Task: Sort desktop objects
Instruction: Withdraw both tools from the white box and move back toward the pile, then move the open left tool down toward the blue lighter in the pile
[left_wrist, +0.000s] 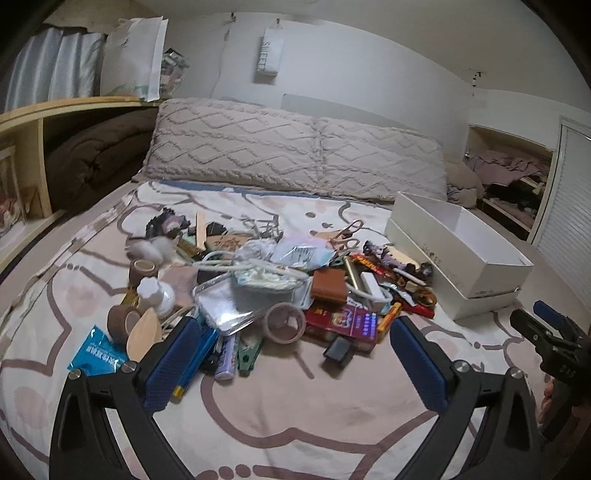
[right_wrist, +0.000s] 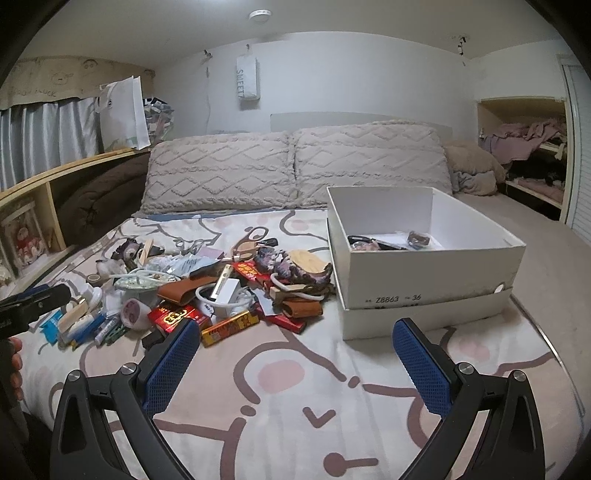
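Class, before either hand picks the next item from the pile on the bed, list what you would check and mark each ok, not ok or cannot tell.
1. Left tongs open and holding nothing: ok.
2. Right tongs open and holding nothing: ok.
3. White box open at the top, with room inside: ok.
4. Pile within view of both cameras: ok.
5. Items lie singly, easy to take: not ok, they overlap.
6. White cable free of neighbouring items: cannot tell.

White box (right_wrist: 424, 273); pink-brown cartoon-print bedspread (right_wrist: 295, 387); blue textured fingers (right_wrist: 421, 365); beige diamond-pattern pillows (right_wrist: 221, 173).
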